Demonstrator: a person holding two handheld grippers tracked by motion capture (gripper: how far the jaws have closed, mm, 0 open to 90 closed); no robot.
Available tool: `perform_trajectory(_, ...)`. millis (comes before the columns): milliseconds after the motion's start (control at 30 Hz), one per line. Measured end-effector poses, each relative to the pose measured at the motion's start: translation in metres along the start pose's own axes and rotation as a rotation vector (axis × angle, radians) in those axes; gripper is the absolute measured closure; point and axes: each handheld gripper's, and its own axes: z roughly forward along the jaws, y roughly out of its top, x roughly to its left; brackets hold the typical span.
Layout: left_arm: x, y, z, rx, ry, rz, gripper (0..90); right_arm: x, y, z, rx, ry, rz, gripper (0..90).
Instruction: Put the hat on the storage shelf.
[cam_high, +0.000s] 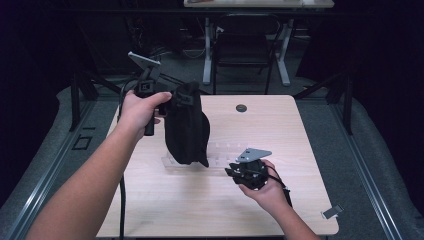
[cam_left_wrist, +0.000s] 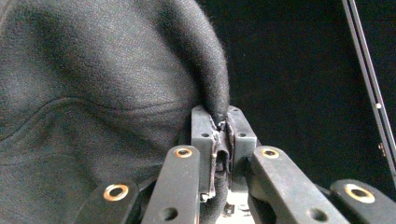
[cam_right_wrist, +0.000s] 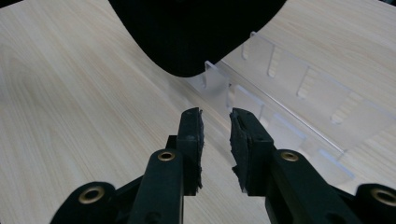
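While the left tongs (cam_high: 172, 97) pinch a fold of the black cloth bag (cam_high: 186, 127) tight between their pads, the bag hangs clear above the worktop (cam_high: 165, 200), its lower end dangling over the near end of the clear plastic rack (cam_high: 220, 152). Gripped at the top edge, so the weight pulls it long and slack; likely held up so the other hand can work on the bottom. Right tongs (cam_right_wrist: 215, 140) low over the worktop near the rack, jaws partly apart, nothing between them, pointing toward the bag's hanging tip (cam_right_wrist: 187, 51). Rack lies flat with upright dividers. No brand, label or writing can be read on bag, rack or tongs.
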Motion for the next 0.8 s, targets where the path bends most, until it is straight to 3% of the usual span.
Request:
perform_trajectory(233, -0.002, -0.001, 0.002, 0.007, -0.005, 0.004, 84.6, 0.011, 0.017, 0.008, -0.005, 0.039, -0.024, 76.0)
perform_trajectory(800, -0.005, 0.000, 0.005, 0.010, -0.009, 0.009, 84.3, 0.034, 0.045, 0.021, -0.018, 0.084, -0.074, 76.7)
